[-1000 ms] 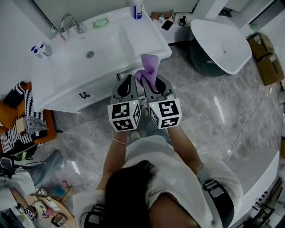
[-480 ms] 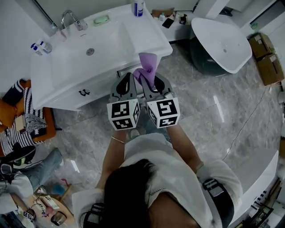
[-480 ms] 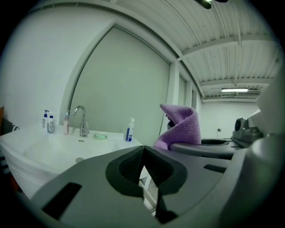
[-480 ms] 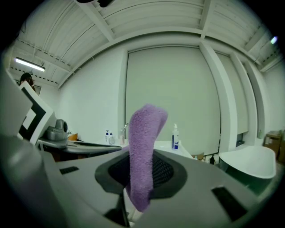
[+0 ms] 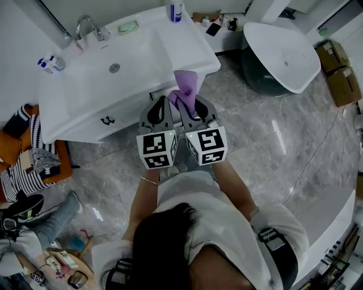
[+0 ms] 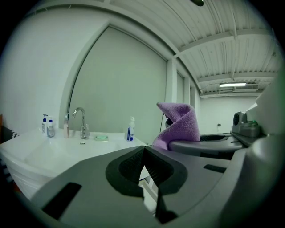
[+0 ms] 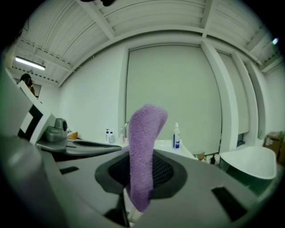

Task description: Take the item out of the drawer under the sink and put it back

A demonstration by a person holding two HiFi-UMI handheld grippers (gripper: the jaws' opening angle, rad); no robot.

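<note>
A purple cloth [image 5: 185,86] stands up from my right gripper [image 5: 190,103], which is shut on its lower part. In the right gripper view the cloth [image 7: 143,151] rises between the ribbed pads and folds over at the top. My left gripper [image 5: 164,102] is close beside it on the left, shut with nothing between its jaws [image 6: 143,153]. The left gripper view shows the cloth [image 6: 179,125] just to its right. Both grippers are held in front of the white vanity [image 5: 116,122] under the sink [image 5: 190,54]. Whether a drawer stands open behind the grippers I cannot tell.
A faucet [image 5: 88,25], a soap dish [image 5: 129,26] and a white bottle [image 5: 176,11] stand on the sink's rim. A white bathtub [image 5: 281,54] is at the right, cardboard boxes [image 5: 337,73] beyond it. Clothes lie piled on an orange seat [image 5: 22,153] at the left.
</note>
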